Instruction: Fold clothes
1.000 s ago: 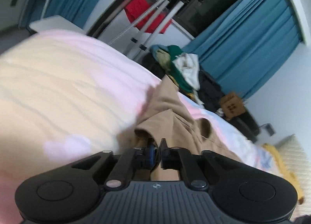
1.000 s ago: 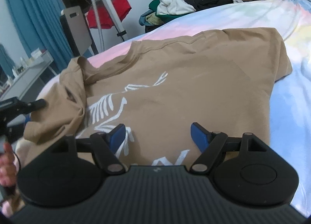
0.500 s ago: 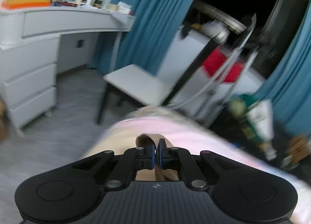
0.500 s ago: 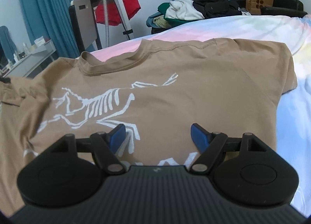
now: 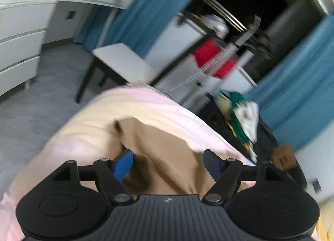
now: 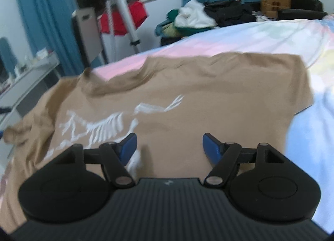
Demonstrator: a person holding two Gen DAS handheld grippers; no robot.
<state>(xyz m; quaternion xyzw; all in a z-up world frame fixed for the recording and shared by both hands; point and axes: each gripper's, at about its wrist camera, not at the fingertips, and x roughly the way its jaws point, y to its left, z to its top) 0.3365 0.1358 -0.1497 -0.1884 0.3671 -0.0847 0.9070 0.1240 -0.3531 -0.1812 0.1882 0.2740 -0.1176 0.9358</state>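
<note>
Left gripper [image 5: 168,160] was clamped on shirt [image 6: 208,103] sleeve, now jaws spread, sleeve dropped on bed [image 6: 250,36]. Right gripper [image 6: 169,146] unchanged, jaws apart above shirt lying flat.

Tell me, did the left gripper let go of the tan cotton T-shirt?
Yes. The left gripper opened; the tan cotton T-shirt dropped onto the pink bedsheet.

Left gripper [image 5: 168,162] is seen with jaws spread wide, blue pads [image 5: 123,164] well apart, nothing clamped between them; it is angled downward. Right gripper [image 6: 169,147] is likewise spread wide, blue fingertips [image 6: 210,147] apart, nothing held, pointed forward and slightly down. Both views are motion-blurred. No hand or sleeve is shown.
</note>
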